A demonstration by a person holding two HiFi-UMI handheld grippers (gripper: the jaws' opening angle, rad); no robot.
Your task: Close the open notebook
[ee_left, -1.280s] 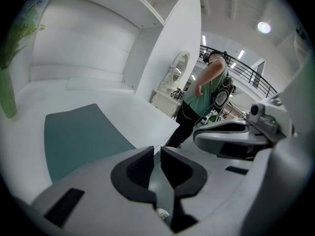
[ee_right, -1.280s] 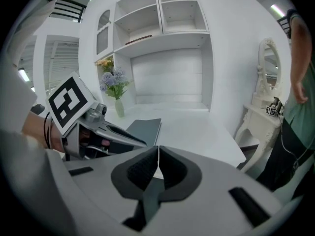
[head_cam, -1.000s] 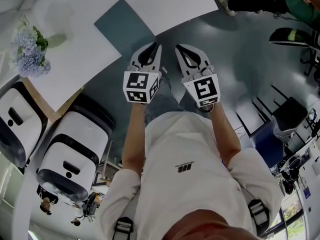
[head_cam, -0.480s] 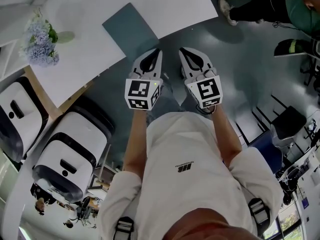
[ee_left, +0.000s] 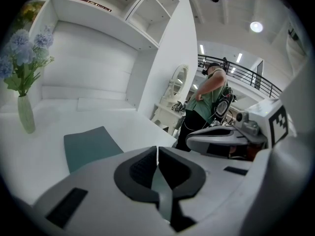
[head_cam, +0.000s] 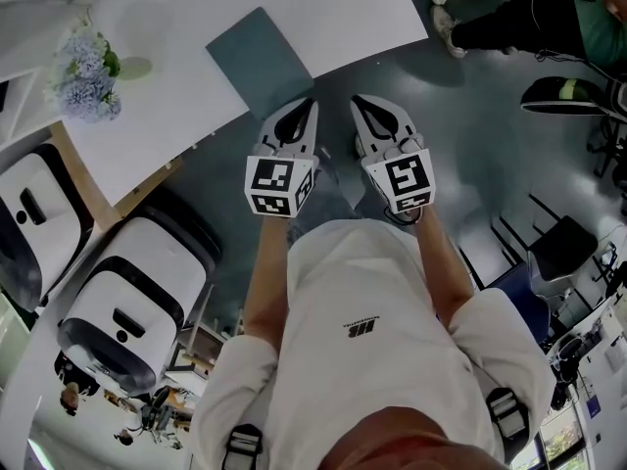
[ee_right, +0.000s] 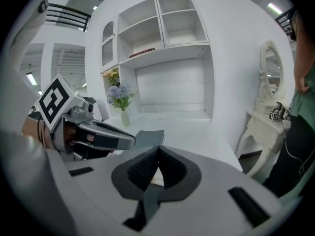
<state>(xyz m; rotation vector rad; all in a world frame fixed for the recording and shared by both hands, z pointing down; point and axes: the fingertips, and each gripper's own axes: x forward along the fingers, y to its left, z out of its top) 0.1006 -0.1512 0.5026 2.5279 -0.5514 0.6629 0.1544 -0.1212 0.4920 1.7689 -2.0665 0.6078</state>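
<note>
A flat teal notebook (head_cam: 260,62) lies on the white table (head_cam: 323,8) near its front edge, showing only its plain cover with no pages in sight. It also shows in the left gripper view as the notebook (ee_left: 91,146) and in the right gripper view as the notebook (ee_right: 147,137). My left gripper (head_cam: 312,101) and right gripper (head_cam: 355,99) hang side by side over the grey floor, just short of the table edge. Both are shut and hold nothing. The left gripper (ee_left: 157,149) and right gripper (ee_right: 157,149) show their pads pressed together.
A vase of pale blue flowers (head_cam: 83,67) stands at the table's left end. Two white rounded chairs (head_cam: 137,302) sit to the left below the table. A person in green (head_cam: 549,8) stands at the far right. White wall shelves (ee_right: 162,23) rise behind the table.
Both grippers stay shut and side by side. The head view has shifted slightly, so the table and notebook sit a little further right in the picture.
</note>
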